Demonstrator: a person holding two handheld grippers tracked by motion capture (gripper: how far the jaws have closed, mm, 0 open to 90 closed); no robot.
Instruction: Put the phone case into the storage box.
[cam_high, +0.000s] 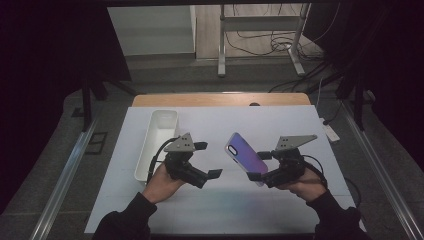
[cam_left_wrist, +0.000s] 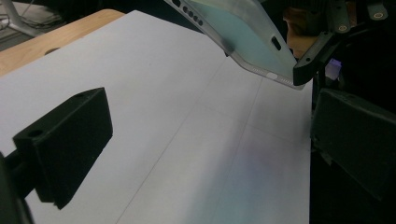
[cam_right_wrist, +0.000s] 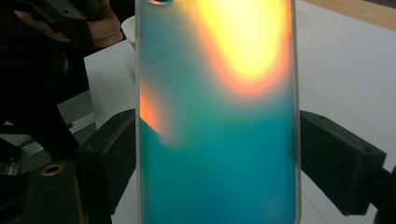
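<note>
- so the right gripper (cam_high: 256, 166) has got a phone case (cam_high: 246, 158) clamped between its jaws; in the right gripper view you can see both black jaws pressed against the case's long edges (cam_right_wrist: 217, 116), one on each side
- the case is up off the table (cam_high: 280, 125), tilted, with its top end and camera cutout pointing up and away toward the far-left; the gripper has it near the bottom end
- colour is that shiny shifting finish; purple-blue from the high view, teal with an orange-yellow glare in the right gripper view; clear rim around the edge
- left gripper (cam_high: 210, 161) is just hanging over the white table with its jaws wide apart and nothing between them; the left gripper view shows bare table between its two black jaws
- from the left gripper view the case (cam_left_wrist: 243, 37) sits up ahead to the upper right, with one jaw of the other gripper on its lower corner; left gripper is near the case but not touching it
- there's a white tray (cam_high: 150, 145) just beside the left hand (cam_high: 162, 182), on the left side of the table, long and narrow; looks like nothing in it
- right hand (cam_high: 302, 187) is wrapped round the gripper body at the lower right; dark sleeves on both arms
</note>
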